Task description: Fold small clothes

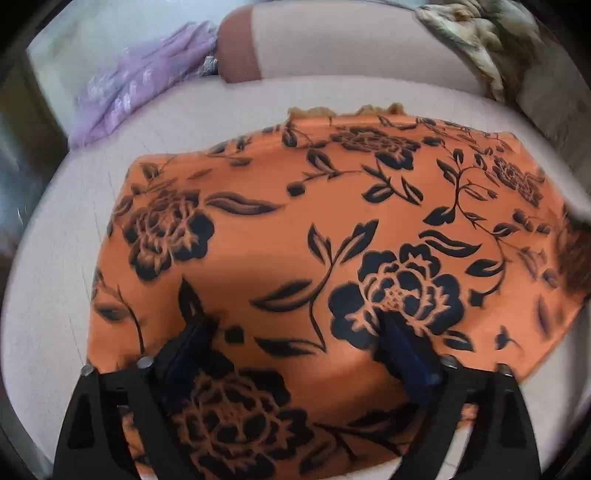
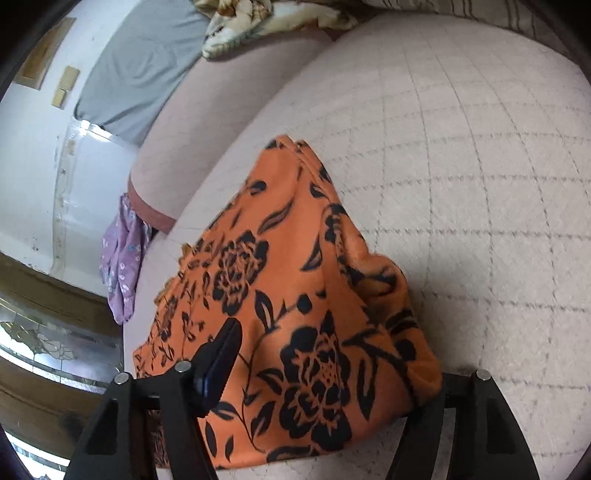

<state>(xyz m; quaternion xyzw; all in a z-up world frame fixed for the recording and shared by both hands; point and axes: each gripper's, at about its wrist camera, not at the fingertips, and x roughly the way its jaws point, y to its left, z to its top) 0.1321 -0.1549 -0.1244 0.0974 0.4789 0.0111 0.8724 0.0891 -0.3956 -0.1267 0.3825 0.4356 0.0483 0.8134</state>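
An orange garment with a black flower print (image 1: 332, 229) lies spread on a pale quilted bed (image 1: 44, 280). My left gripper (image 1: 295, 325) is open, its two blue-padded fingers wide apart just above or on the cloth's near part. In the right wrist view the same garment (image 2: 280, 295) is bunched up and draped over the right side of my right gripper (image 2: 314, 354). The left finger (image 2: 221, 354) shows against the cloth; the right finger is hidden under the fabric. The jaws stand wide apart.
A lilac flowered cloth (image 1: 140, 85) hangs at the bed's far left edge, also in the right wrist view (image 2: 122, 254). A pink bolster (image 1: 351, 40) lies behind the garment. A crumpled beige blanket (image 1: 480, 33) sits at the far right. A grey sheet (image 2: 140, 70) lies beyond.
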